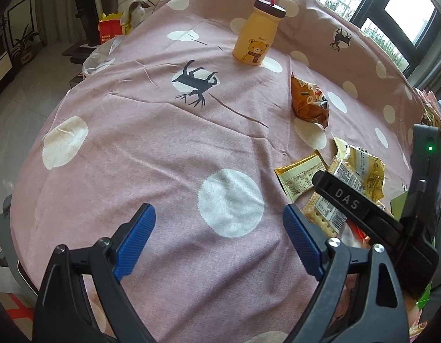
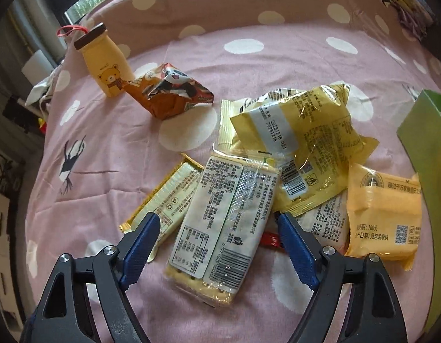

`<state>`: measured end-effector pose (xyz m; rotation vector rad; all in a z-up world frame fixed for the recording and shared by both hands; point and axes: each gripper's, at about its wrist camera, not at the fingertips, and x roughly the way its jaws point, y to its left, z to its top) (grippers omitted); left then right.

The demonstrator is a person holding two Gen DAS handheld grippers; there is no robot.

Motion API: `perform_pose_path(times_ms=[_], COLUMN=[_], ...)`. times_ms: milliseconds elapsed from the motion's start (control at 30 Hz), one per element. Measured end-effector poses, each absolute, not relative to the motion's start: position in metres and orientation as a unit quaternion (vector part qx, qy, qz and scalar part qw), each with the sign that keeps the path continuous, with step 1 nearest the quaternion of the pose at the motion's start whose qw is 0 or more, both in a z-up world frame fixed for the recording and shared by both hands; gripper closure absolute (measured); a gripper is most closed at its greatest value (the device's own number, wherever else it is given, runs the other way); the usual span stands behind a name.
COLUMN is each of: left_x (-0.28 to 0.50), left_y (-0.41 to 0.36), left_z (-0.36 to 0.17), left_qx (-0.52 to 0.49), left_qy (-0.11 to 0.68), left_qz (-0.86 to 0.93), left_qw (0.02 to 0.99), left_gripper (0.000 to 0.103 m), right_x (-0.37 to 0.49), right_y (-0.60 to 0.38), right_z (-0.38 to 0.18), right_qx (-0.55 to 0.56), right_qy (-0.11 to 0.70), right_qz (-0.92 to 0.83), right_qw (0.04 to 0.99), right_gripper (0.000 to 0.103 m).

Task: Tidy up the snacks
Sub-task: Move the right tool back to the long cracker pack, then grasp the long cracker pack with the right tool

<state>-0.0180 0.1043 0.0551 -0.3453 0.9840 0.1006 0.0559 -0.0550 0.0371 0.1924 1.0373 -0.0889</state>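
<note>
Several snack packs lie heaped on the pink spotted cloth (image 2: 111, 148). My right gripper (image 2: 217, 243) is open and straddles a clear cracker pack (image 2: 220, 217), with a gap on each side of the pack. Around it are a thin yellow pack (image 2: 169, 194), a puffy yellow bag (image 2: 306, 131) and an orange-yellow pack (image 2: 383, 214). Further back a brown panda bag (image 2: 174, 94) lies beside an upright yellow bear bottle (image 2: 109, 68). My left gripper (image 1: 219, 234) hangs open over bare cloth left of the heap, with nothing between its fingers.
A green box (image 2: 423, 131) stands at the right edge of the heap. The cloth's edge drops to the floor on the left in the left wrist view, near a red bag (image 1: 109, 30) and a white plastic bag (image 1: 97, 57). Windows (image 1: 406, 8) lie behind.
</note>
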Motion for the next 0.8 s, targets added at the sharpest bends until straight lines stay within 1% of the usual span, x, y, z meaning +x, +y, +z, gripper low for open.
perform_pose_path(times_ms=[33, 67, 100, 133, 200, 300, 467, 600, 667, 767, 800], left_x=[-0.018, -0.018, -0.017, -0.017, -0.018, -0.019, -0.019, -0.018, -0.017, -0.016, -0.016], left_y=[0.105, 0.106, 0.107, 0.108, 0.11, 0.112, 0.112, 0.104, 0.096, 0.079, 0.073], left_z=[0.055, 0.055, 0.054, 0.054, 0.054, 0.054, 0.053, 0.05, 0.049, 0.045, 0.045], left_qx=[-0.166, -0.167, -0.168, -0.169, -0.173, -0.178, -0.182, -0.185, -0.188, -0.183, -0.183], left_qy=[0.47, 0.47, 0.471, 0.472, 0.472, 0.471, 0.476, 0.485, 0.491, 0.503, 0.506], left_qz=[0.05, 0.051, 0.05, 0.049, 0.049, 0.048, 0.043, 0.019, -0.006, -0.052, -0.065], left_qw=[0.865, 0.865, 0.865, 0.864, 0.863, 0.862, 0.86, 0.855, 0.851, 0.843, 0.841], left_gripper=[0.012, 0.012, 0.012, 0.012, 0.012, 0.012, 0.012, 0.012, 0.012, 0.012, 0.012], right_x=[0.056, 0.058, 0.059, 0.058, 0.055, 0.051, 0.028, 0.005, -0.003, -0.004, -0.002], right_y=[-0.05, -0.046, -0.041, -0.037, -0.032, -0.037, -0.059, -0.07, -0.074, -0.08, -0.085], right_z=[0.037, 0.034, 0.032, 0.031, 0.031, 0.033, 0.044, 0.056, 0.06, 0.06, 0.061], right_qx=[0.076, 0.058, 0.036, 0.01, -0.01, -0.003, 0.048, 0.042, 0.022, 0.016, 0.029], right_qy=[0.49, 0.486, 0.481, 0.474, 0.464, 0.474, 0.506, 0.52, 0.525, 0.522, 0.52], right_qz=[-0.051, -0.058, -0.069, -0.083, -0.085, -0.062, 0.01, 0.077, 0.098, 0.094, 0.085], right_qw=[0.867, 0.87, 0.873, 0.877, 0.881, 0.879, 0.861, 0.85, 0.845, 0.848, 0.85], right_gripper=[0.018, 0.021, 0.033, 0.037, 0.04, 0.042, 0.042, 0.042, 0.042, 0.042, 0.039])
